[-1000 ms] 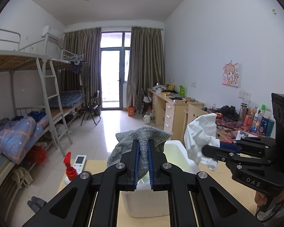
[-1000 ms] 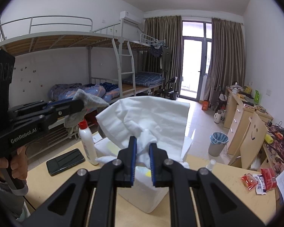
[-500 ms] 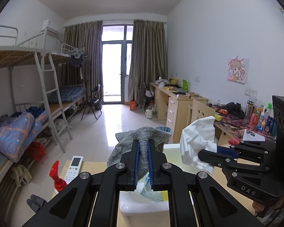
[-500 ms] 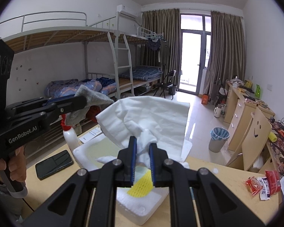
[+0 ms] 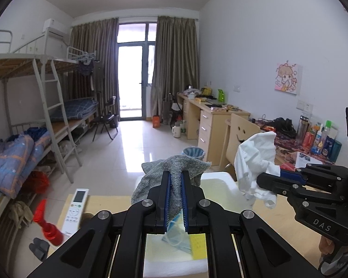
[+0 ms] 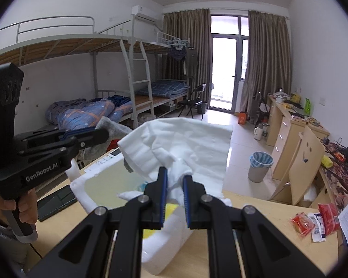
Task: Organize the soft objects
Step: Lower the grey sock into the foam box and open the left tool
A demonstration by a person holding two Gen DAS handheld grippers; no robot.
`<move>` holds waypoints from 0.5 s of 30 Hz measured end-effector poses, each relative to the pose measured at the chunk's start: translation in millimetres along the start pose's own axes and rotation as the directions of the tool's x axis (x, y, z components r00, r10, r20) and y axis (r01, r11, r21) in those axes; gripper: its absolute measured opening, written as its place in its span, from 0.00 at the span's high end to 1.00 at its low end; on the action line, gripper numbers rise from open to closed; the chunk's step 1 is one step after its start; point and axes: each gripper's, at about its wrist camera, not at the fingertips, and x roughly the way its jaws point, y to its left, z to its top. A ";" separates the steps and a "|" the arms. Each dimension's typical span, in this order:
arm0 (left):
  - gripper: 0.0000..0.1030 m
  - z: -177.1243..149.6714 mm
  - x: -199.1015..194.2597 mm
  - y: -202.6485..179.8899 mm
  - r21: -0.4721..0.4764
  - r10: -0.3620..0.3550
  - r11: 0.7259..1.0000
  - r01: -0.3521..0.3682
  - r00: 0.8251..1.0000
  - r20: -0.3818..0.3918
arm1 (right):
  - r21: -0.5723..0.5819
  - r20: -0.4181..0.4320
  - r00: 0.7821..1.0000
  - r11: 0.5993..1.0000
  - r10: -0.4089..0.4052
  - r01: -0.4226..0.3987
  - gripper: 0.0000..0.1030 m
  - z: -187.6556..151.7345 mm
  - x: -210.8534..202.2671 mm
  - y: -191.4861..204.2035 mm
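My left gripper [image 5: 175,176] is shut on a grey knitted cloth [image 5: 174,170], which drapes over its fingertips above a white foam box [image 5: 220,183]. My right gripper [image 6: 175,173] is shut on a bunched white cloth [image 6: 185,139], held above the same white foam box [image 6: 90,185]. In the left wrist view the right gripper [image 5: 266,178] shows at the right with the white cloth [image 5: 255,159]. In the right wrist view the left gripper [image 6: 104,134] shows at the left with the grey cloth [image 6: 111,127]. Inside the box lie a blue face mask [image 5: 176,236] and a yellow sponge [image 5: 198,245].
On the wooden table [image 5: 104,201] lie a white remote [image 5: 75,208], a red-capped bottle [image 5: 47,224] and a black phone [image 6: 55,202]. Snack packets [image 6: 313,220] lie at the right. A hand [image 6: 25,208] holds the left gripper. Bunk beds, desks and a bin [image 6: 258,166] stand beyond.
Both grippers have moved forward over the foam box, carrying their cloths. The mask and the yellow sponge inside the box have come into view.
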 end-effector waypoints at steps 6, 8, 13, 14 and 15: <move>0.91 0.7 4.6 -8.4 0.003 -0.036 0.999 0.036 0.999 -0.015 | 0.011 -0.010 1.000 1.000 -0.024 0.024 0.84 -2.4 -4.8 -5.3; 0.91 1.0 8.6 -11.2 0.012 -0.047 0.999 0.048 0.998 -0.029 | 0.019 -0.009 0.999 0.999 -0.030 0.031 0.84 -1.8 -5.6 -8.4; 0.88 1.4 13.8 -13.6 0.016 -0.053 0.998 0.054 0.997 -0.052 | 0.023 -0.008 0.999 0.999 -0.039 0.039 0.84 0.0 -6.3 -9.8; 0.88 1.9 14.5 -13.3 0.019 -0.050 0.998 0.051 0.997 -0.054 | 0.024 -0.006 0.999 0.999 -0.039 0.039 0.84 0.1 -6.6 -9.5; 0.81 2.0 15.0 -12.8 0.021 -0.049 0.998 0.050 0.997 -0.056 | 0.024 -0.006 0.999 0.999 -0.039 0.039 0.84 1.4 -6.0 -6.4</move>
